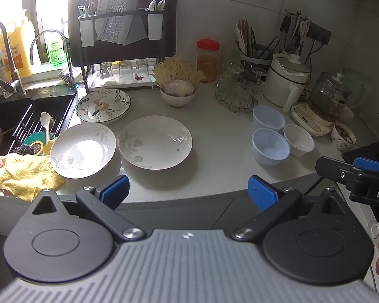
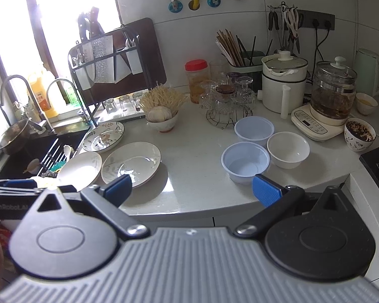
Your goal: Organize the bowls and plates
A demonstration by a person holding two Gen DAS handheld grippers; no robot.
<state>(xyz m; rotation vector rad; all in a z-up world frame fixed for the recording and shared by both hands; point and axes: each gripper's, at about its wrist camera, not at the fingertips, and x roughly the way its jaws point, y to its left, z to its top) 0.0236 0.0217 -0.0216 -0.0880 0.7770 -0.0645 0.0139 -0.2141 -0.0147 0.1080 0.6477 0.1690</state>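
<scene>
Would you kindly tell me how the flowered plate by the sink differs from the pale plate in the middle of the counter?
The flowered plate carries bold pink and dark-leaf patterns; the pale plate shows only faint grey leaves. The flowered plate lies farther back, beside the sink; the pale plate lies nearer the counter's front edge. Both are round, shallow, empty, and lie right way up.

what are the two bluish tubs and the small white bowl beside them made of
The two bluish tubs look like thin translucent plastic: light shows through their walls. The small white bowl looks like glazed ceramic, opaque and glossy, though melamine is possible.
</scene>
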